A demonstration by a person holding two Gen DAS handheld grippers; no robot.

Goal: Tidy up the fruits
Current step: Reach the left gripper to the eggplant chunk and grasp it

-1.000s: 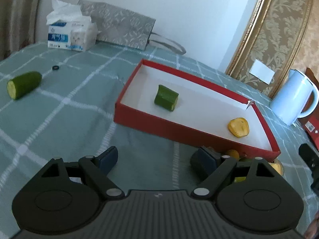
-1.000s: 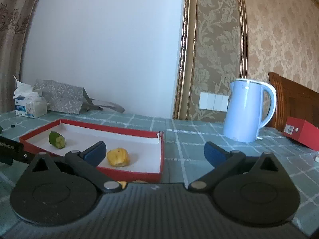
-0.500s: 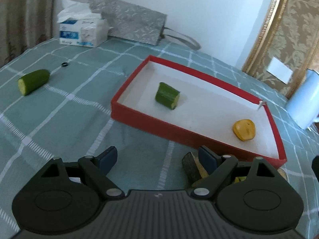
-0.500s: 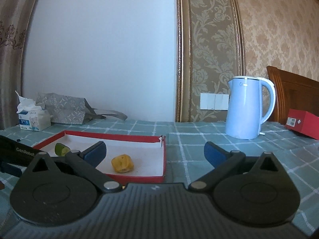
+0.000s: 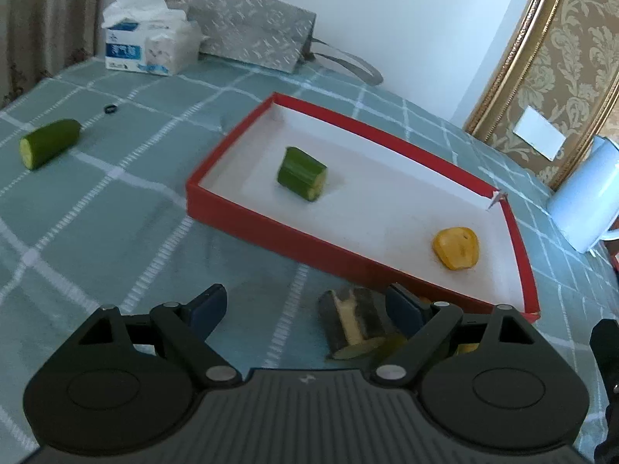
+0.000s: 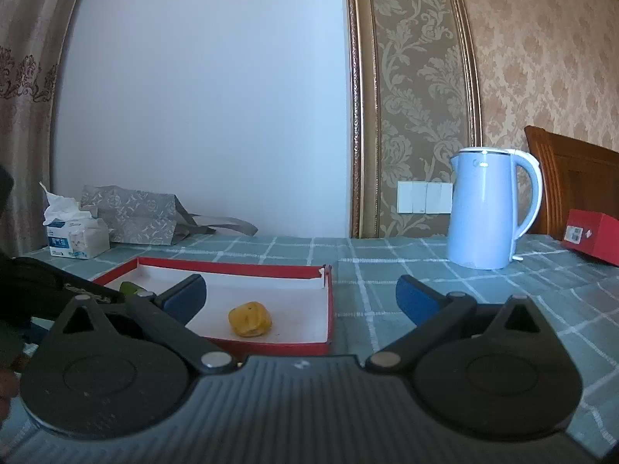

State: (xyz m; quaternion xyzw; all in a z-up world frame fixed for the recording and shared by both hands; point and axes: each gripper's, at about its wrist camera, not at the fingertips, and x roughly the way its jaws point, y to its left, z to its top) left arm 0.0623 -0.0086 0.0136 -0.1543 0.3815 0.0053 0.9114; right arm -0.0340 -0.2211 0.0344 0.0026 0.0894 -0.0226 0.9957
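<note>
A green checked tablecloth (image 5: 116,208) covers the table, and a shallow red box lid (image 5: 271,228) with a white inside lies on it. Inside the lid sit a short cucumber piece (image 5: 301,173) toward the far left and a yellow fruit piece (image 5: 456,248) near the right end, well apart from each other.

The left gripper (image 5: 305,309) points down at the cloth just in front of the lid's near wall, its blue-padded jaws spread wide and gripping nothing. A dark cucumber chunk (image 5: 354,323) with a pale cut face lies on the cloth just beside the right pad; whether it touches the pad cannot be told. More yellow-green bits show behind that finger, too hidden to name.

Another cucumber piece (image 5: 49,143) lies far left on the cloth, well apart from the lid, with a small black ring (image 5: 110,108) beyond it.

The right gripper (image 6: 300,294) is held nearly level, jaws wide apart and empty, facing the lid's right end. A tissue pack (image 5: 149,44) and a grey patterned bag (image 5: 251,34) stand by the far wall; a light blue kettle (image 6: 487,208) stands to the right.
</note>
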